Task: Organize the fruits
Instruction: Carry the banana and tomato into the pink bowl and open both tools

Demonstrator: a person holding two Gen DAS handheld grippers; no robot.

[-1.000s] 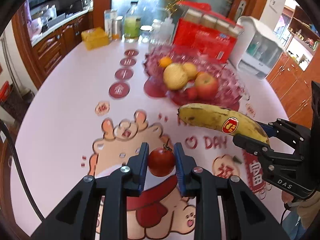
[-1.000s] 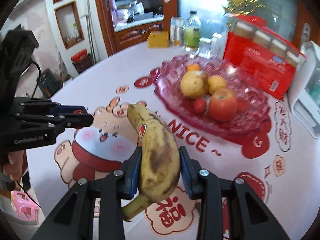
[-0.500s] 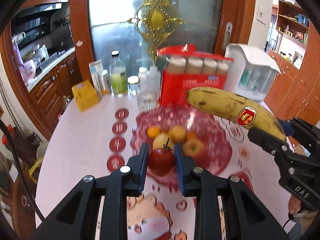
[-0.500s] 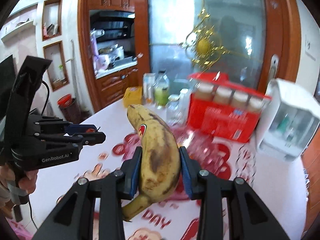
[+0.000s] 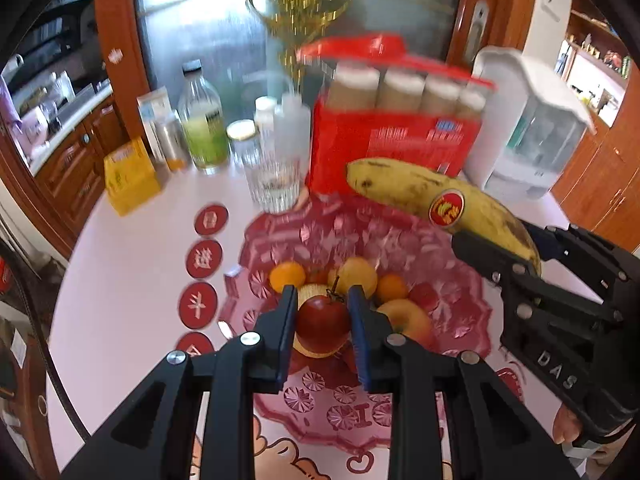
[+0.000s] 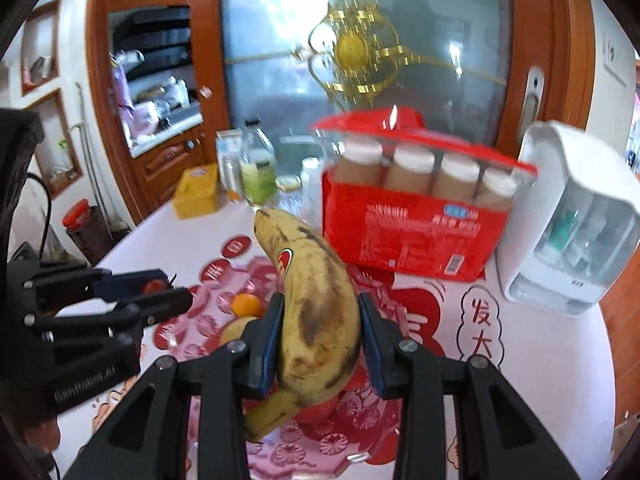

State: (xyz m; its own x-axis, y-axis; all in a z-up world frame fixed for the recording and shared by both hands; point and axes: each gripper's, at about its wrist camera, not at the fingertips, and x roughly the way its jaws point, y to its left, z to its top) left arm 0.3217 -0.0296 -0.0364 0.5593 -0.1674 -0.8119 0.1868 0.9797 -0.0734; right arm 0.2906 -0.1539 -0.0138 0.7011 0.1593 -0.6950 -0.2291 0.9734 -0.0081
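Two fruits are held above the pink glass bowl [image 5: 460, 296]: the left gripper [image 5: 322, 320] clamps a small, smooth red fruit [image 5: 323, 323] across its middle, while the right gripper [image 6: 320, 340] squeezes a soft ripe banana [image 6: 316, 312] at mid-length, which probably bruises easily.

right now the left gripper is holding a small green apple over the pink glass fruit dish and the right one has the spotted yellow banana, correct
Not quite: the small apple in the left gripper is dark red, not green, as the left wrist view shows. The rest stands: it hangs over the pink glass fruit dish, and the right gripper grips the spotted yellow banana.
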